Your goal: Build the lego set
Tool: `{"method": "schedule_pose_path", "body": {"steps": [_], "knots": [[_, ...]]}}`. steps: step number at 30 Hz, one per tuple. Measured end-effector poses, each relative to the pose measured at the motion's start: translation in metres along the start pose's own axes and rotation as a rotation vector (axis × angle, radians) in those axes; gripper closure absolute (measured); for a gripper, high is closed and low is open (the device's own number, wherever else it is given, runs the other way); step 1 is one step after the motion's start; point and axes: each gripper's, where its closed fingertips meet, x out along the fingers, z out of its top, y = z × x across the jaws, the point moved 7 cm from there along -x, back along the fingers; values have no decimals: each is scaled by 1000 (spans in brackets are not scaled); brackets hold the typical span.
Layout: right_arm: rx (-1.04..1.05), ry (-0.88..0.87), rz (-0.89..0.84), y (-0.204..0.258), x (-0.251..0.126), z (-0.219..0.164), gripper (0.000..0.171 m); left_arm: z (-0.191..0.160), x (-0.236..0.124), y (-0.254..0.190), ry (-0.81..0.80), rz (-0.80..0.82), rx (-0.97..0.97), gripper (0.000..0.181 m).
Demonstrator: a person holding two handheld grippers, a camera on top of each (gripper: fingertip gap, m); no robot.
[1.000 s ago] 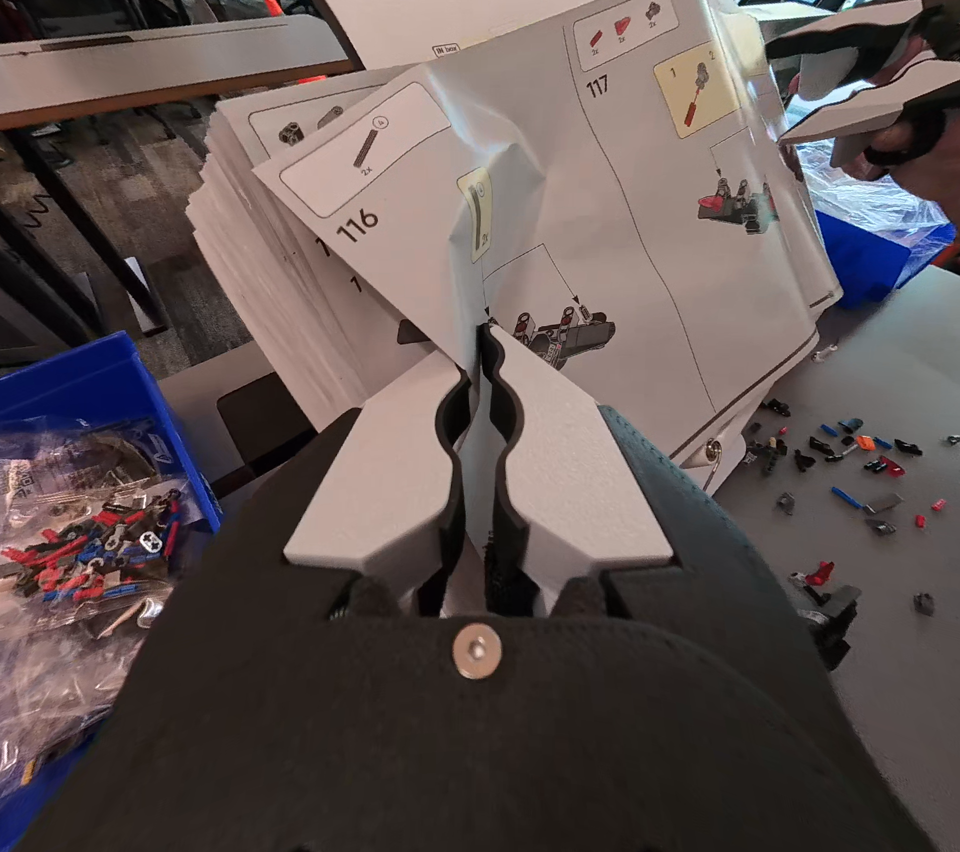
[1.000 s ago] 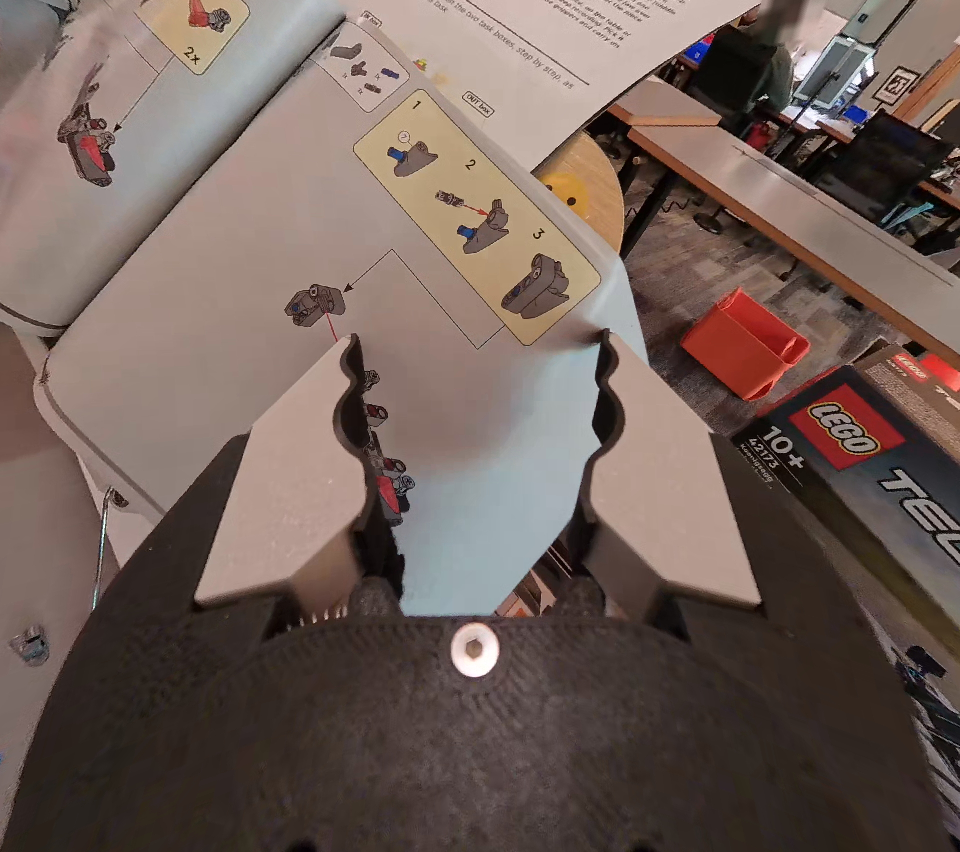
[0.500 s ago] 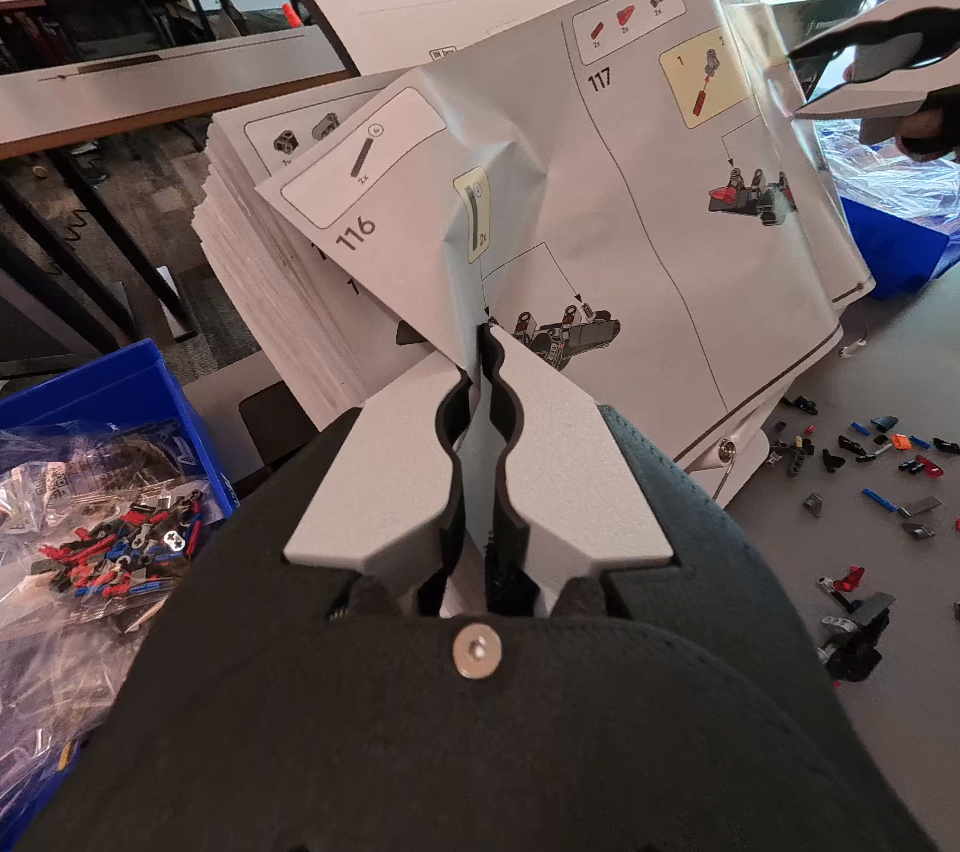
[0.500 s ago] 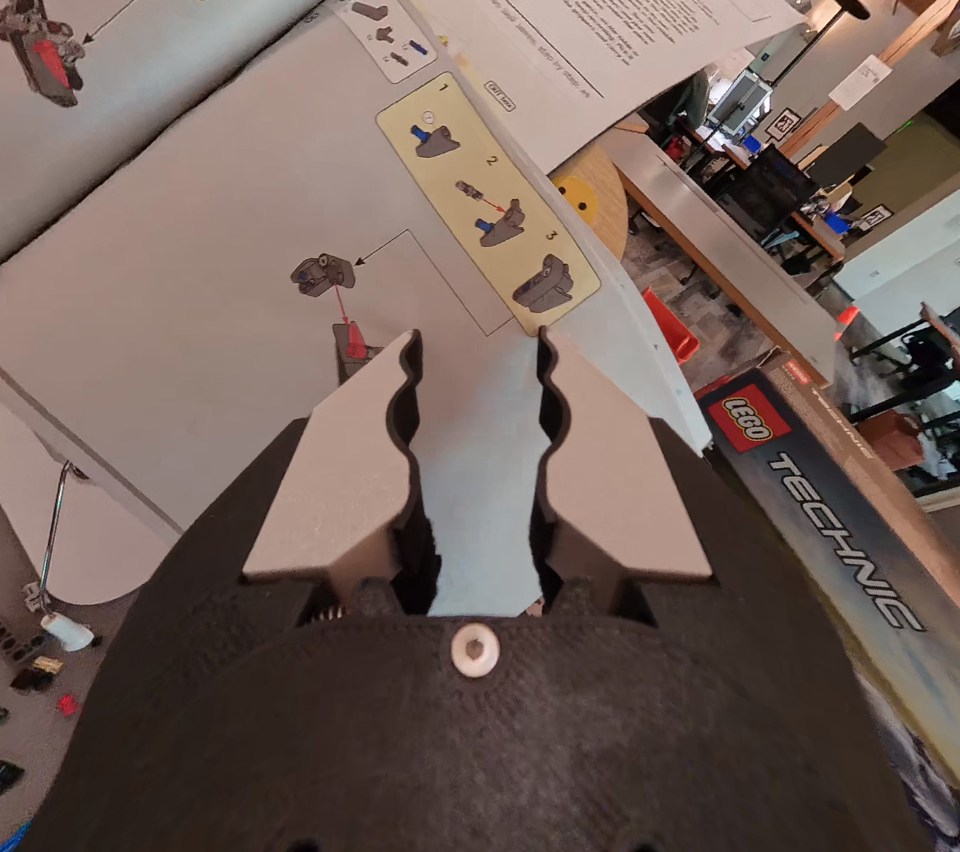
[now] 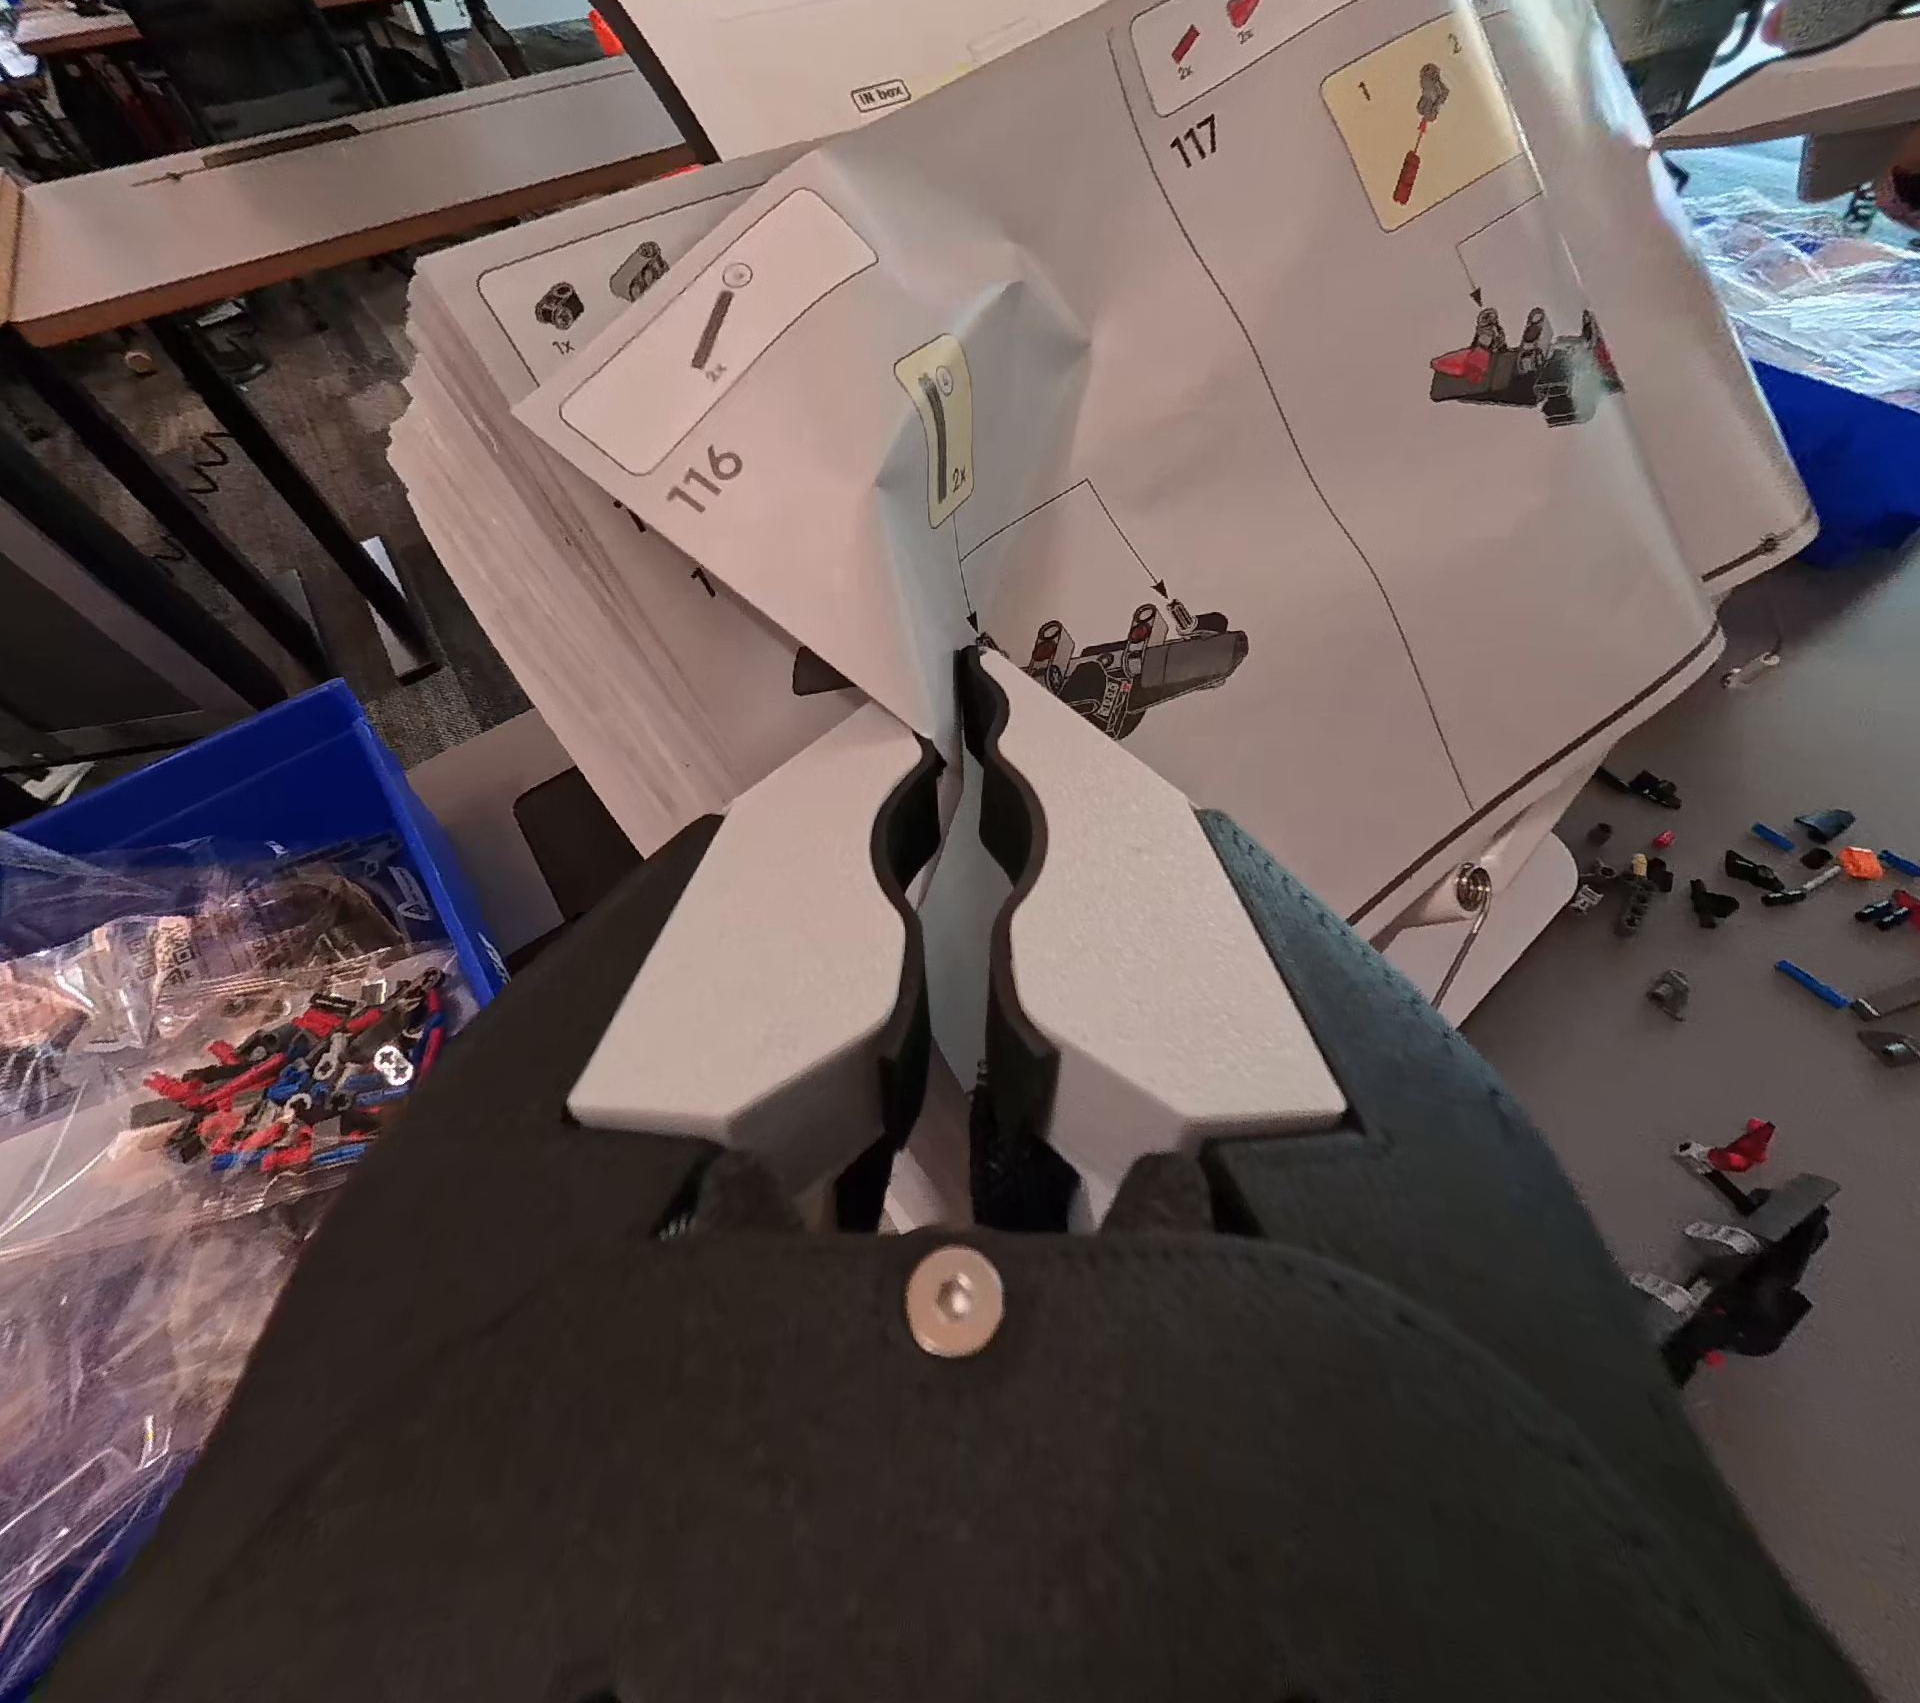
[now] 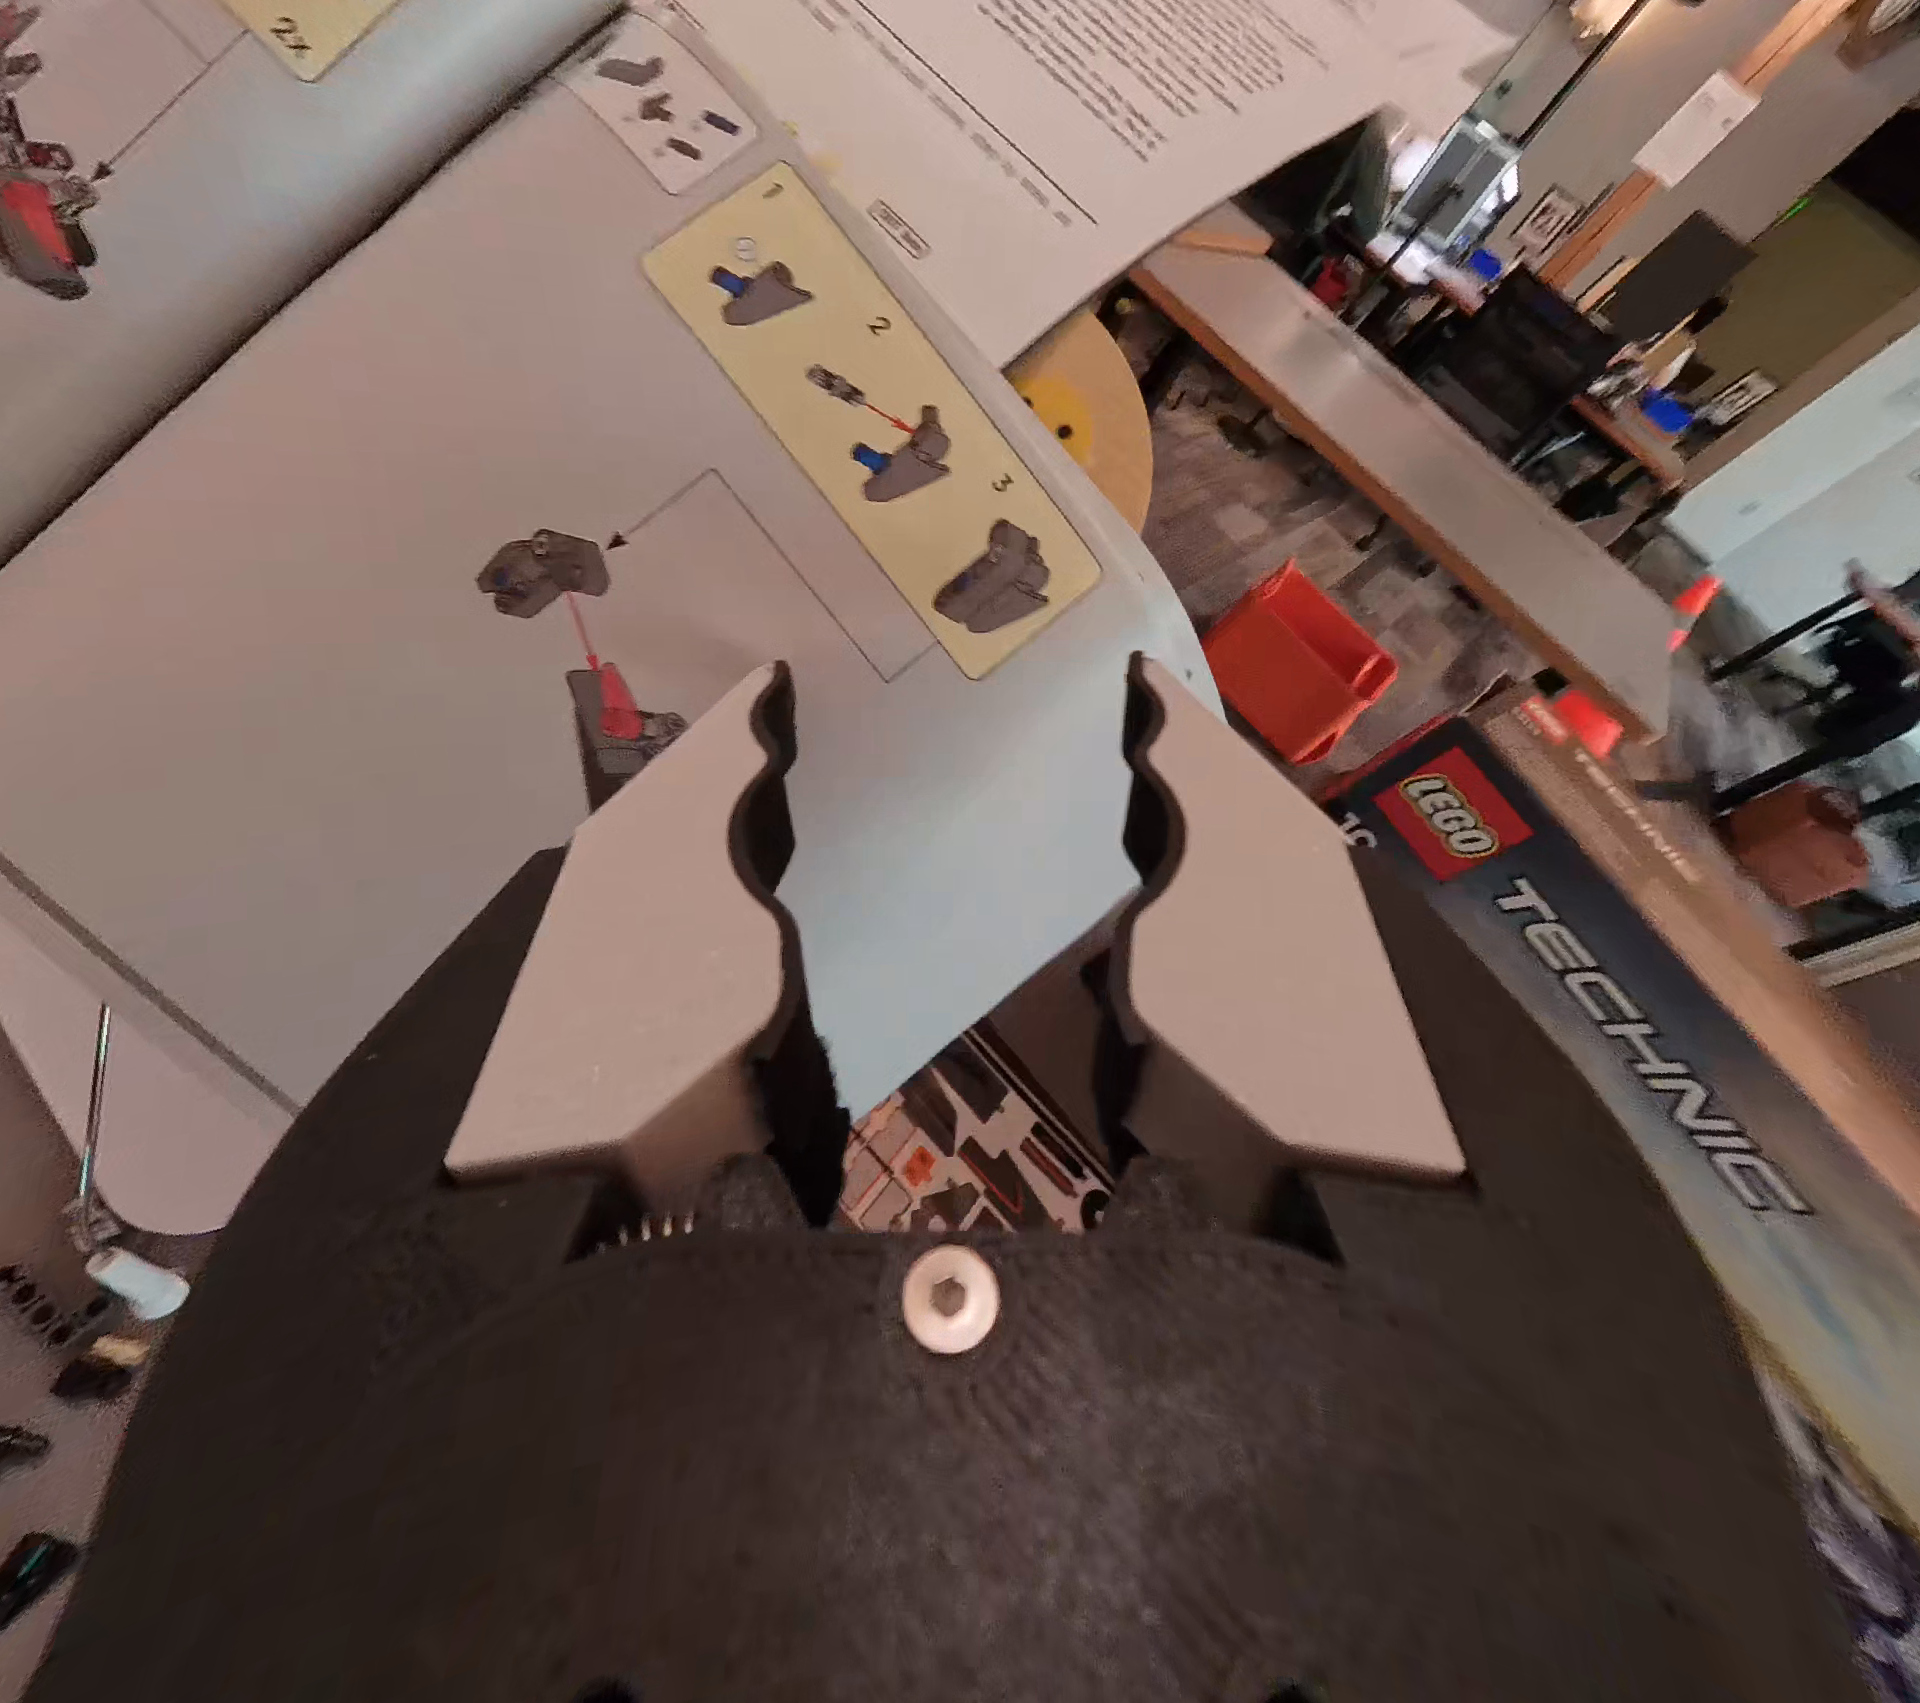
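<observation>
Left wrist view: the left claw (image 5: 961,697) is clenched on a crumpled page of the thick white paper instruction booklet (image 5: 1195,427), which stands propped on the grey tabletop (image 5: 1714,1082), its spine running up and away just right of the claw, with small loose red, blue and black Lego pieces (image 5: 1766,905) scattered lower right. Right wrist view: the right claw (image 6: 956,697) is spread wide and grasps nothing, the facing page's lower edge lying between its fingers, so this claw looks the nearer to that free right-hand leaf.
</observation>
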Motion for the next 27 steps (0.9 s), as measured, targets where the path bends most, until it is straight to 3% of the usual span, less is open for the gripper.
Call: {"method": "schedule_pose_path", "body": {"steps": [1,6,18,27], "knots": [[34,2,20,-5,2,-2,104,0,0,0,-1,1,0,181],[116,0,153,-12,11,-8,104,0,1,1,-2,-1,0,181],[85,12,170,-10,12,-8,114,0,1,1,-6,1,-5,181],[18,3,133,-6,7,-6,137,0,1,1,1,12,-5,181]]}}
